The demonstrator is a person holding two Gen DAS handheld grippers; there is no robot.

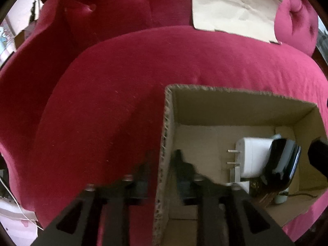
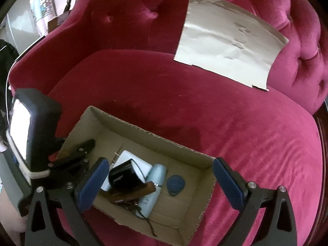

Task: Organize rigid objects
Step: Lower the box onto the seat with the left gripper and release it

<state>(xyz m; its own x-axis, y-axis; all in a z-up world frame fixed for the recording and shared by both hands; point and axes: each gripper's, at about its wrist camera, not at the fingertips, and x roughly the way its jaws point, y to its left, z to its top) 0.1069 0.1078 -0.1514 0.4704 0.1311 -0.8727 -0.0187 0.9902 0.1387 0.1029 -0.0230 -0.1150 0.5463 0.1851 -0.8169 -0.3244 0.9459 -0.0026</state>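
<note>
The cardboard box (image 2: 207,186) sits on the sofa seat (image 2: 205,106), toward its front edge. Behind the box, a sheet of paper (image 2: 229,47) leans against the sofa backrest (image 2: 127,16), its lower edge on the seat. Inside the box, a charger (image 2: 141,164) lies near the left wall, with a small boxy object (image 2: 125,176) on top of it. Just right of these lies a bottle (image 2: 153,186), and right of the bottle a small flat disc (image 2: 175,184) rests on the box floor. A wooden piece (image 2: 133,194) lies across the front of the boxy object, touching the bottle. The left gripper (image 1: 162,160) straddles the box's left wall (image 1: 164,143), one finger inside, one outside. The right gripper (image 2: 160,182) hangs above the box.
</note>
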